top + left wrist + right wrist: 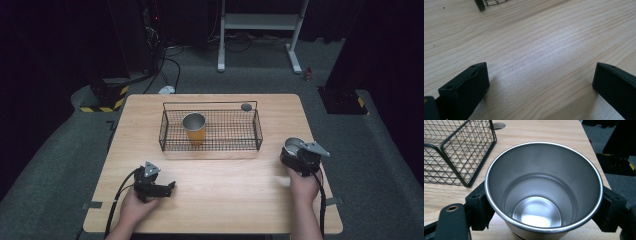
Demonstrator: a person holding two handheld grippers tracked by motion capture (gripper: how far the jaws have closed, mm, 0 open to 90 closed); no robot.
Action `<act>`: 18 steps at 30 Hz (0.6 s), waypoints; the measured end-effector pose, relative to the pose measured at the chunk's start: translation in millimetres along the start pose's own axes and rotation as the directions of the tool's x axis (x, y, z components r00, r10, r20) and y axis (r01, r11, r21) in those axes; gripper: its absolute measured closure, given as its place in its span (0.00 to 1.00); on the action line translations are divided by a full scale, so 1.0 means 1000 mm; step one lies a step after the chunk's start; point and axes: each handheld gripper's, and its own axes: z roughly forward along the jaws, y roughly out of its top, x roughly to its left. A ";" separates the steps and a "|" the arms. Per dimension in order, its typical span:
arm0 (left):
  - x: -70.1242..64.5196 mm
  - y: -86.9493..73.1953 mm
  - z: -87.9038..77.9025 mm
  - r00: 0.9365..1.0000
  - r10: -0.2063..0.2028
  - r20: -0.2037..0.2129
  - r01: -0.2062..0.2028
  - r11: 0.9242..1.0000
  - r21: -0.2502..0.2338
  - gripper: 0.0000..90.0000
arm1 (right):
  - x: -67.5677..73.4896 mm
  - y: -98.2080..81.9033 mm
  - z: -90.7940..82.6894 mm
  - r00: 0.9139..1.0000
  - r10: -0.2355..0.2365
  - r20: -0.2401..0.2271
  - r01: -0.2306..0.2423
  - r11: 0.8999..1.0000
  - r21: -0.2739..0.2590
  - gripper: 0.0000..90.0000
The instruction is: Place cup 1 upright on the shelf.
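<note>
The right gripper (pixel 544 202) has its fingers (pixel 477 205) clamped on the outer wall of a stainless steel cup (pixel 544 187), one on each side just below the rim. In the high view this cup (pixel 294 145) sits at the right side of the counter (pixel 225 195), near the right end of the black wire basket (pixel 210 131).

The cup looks thin-walled, empty and light, so it should lift with little effort. It is rigid and will not give under the fingers, but the polished, tapered wall is probably slippery and could slide down out of a loose grip. The rolled rim offers a lip, so a hold high on the wall, just under that rim, seems the safest place. It is unlikely to break, though it would dent or clatter if dropped.

A second cup (pixel 194 128), steel inside with an orange outer wall, stands upright in the left half of the basket.

The left gripper (pixel 159 189) rests low over the near left of the counter, its fingers (pixel 466 87) wide apart with nothing between them.
</note>
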 end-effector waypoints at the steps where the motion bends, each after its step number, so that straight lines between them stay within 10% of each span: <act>1: 0.000 0.000 0.000 1.000 0.000 0.000 0.000 1.000 0.000 0.01 | 0.001 0.000 -0.001 1.000 -0.005 -0.003 0.005 1.000 -0.003 0.20; 18: 0.000 0.000 0.000 1.000 -0.002 0.000 0.002 1.000 0.000 0.01 | 0.019 0.004 -0.015 0.999 -0.039 -0.038 0.038 0.999 -0.037 0.20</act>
